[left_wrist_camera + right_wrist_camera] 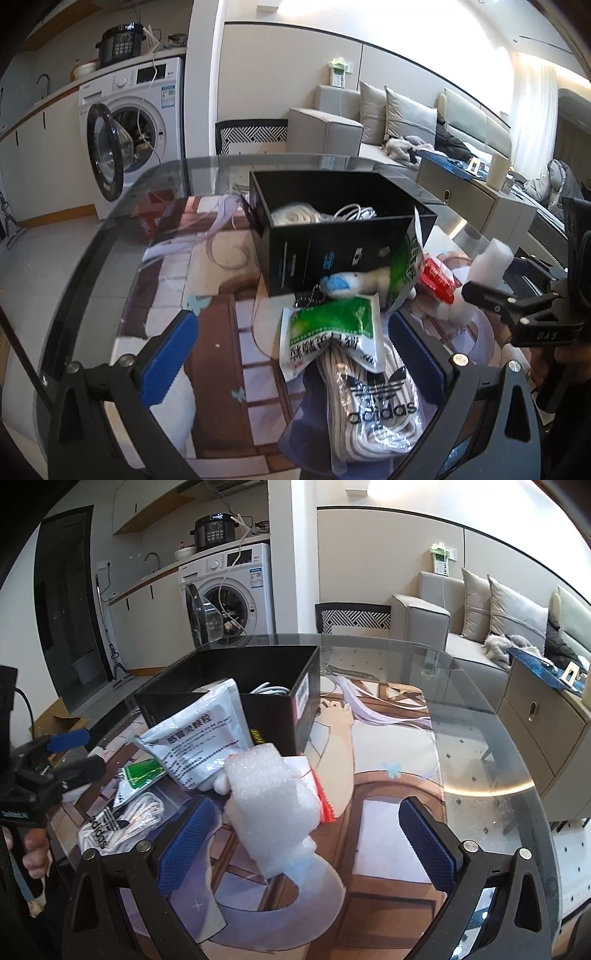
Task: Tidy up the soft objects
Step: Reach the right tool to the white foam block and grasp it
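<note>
A black box (pixel 325 236) stands open on the glass table, with white cable and a pale soft thing inside; it also shows in the right wrist view (pixel 258 686). My left gripper (pixel 295 354) is open above a green-white pouch (pixel 332 328) and a bagged Adidas item (pixel 376 402). A small plush toy (pixel 351 282) lies against the box. My right gripper (pixel 306 842) is open, with a white foam block (pixel 273 805) between its fingers, untouched. A white printed pouch (pixel 199 734) leans on the box. A red packet (pixel 325 805) lies under the foam.
The round glass table's (pixel 461 738) edge curves close on the right. A washing machine (pixel 136 122) with its door open, a chair (pixel 354 616), a sofa (pixel 480 620) and a beige cabinet (pixel 546 731) stand beyond. The other gripper shows at the left of the right wrist view (pixel 55 760).
</note>
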Demonstrator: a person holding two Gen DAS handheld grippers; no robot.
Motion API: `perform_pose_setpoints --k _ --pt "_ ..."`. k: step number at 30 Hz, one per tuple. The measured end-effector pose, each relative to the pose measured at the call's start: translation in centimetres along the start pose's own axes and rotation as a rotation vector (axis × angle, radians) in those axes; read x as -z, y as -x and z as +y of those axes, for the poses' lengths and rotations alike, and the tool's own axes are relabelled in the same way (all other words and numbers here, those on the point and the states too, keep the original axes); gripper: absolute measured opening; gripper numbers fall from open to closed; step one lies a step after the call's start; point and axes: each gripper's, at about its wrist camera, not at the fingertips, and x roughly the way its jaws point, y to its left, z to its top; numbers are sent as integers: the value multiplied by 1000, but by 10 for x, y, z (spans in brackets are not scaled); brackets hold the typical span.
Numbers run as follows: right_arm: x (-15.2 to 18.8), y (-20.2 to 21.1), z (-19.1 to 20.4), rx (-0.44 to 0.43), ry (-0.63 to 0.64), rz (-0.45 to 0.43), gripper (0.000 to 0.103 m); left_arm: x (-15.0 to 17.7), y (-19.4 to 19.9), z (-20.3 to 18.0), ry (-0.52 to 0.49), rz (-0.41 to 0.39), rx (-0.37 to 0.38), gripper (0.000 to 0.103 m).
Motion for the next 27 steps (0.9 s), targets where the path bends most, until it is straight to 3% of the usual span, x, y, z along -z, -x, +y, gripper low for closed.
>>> perform_pose_setpoints --k 7,9,16,21,27 --pt "3 0 4 0 17 -1 89 4 -2 -10 -36 19 8 103" --pt "3 0 4 -6 18 3 79 5 -1 -14 -48 26 14 103" --pt "5 -1 6 -37 28 25 65 5 0 -20 -80 42 37 103" --pt "6 -1 9 -51 42 33 45 7 -1 -25 -106 64 60 103" --pt "3 7 14 -73 68 -5 40 12 -6 -35 -160 98 49 103"
